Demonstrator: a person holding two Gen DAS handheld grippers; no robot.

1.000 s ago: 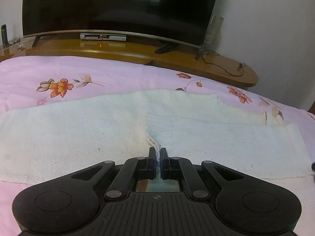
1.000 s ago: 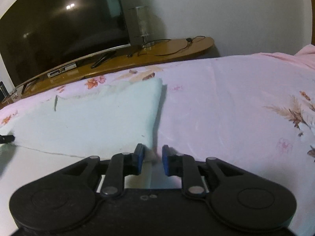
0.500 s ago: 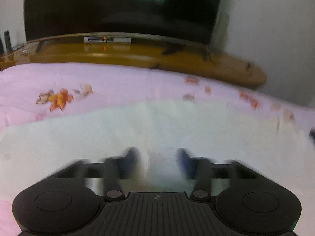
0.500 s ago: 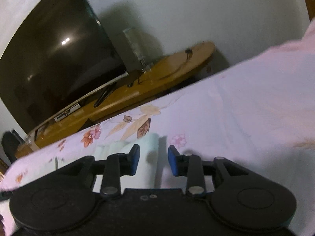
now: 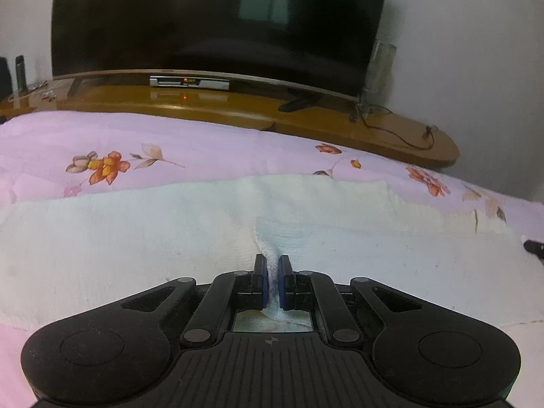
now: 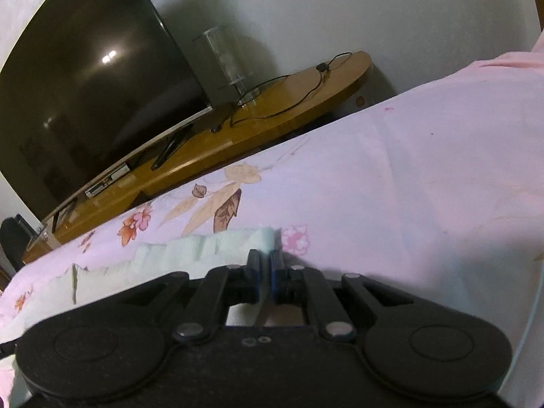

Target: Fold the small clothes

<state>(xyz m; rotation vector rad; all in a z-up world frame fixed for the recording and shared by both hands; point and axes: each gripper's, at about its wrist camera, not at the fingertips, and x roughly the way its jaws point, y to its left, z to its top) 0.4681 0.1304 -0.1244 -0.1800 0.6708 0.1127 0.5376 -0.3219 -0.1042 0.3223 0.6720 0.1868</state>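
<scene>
A cream knitted garment [image 5: 136,238] lies spread across the pink floral bedsheet [image 5: 204,142]. My left gripper [image 5: 271,265] is shut on a pinched ridge of the garment near its middle front edge. In the right wrist view the garment's right end [image 6: 210,248] lies just ahead of my right gripper [image 6: 265,261], whose fingers are nearly closed at the garment's corner; I cannot see cloth between them. The right gripper's tip [image 5: 532,246] shows at the right edge of the left wrist view.
A wooden TV stand [image 5: 238,108] with a large dark TV [image 5: 217,20], a set-top box [image 5: 188,81] and cables [image 6: 289,91] runs behind the bed. The pink sheet [image 6: 425,187] extends to the right.
The left gripper opened half a second ago and has shut again on the garment's ridge. The right gripper tilted up, moved to the garment's right corner and narrowed its jaws.
</scene>
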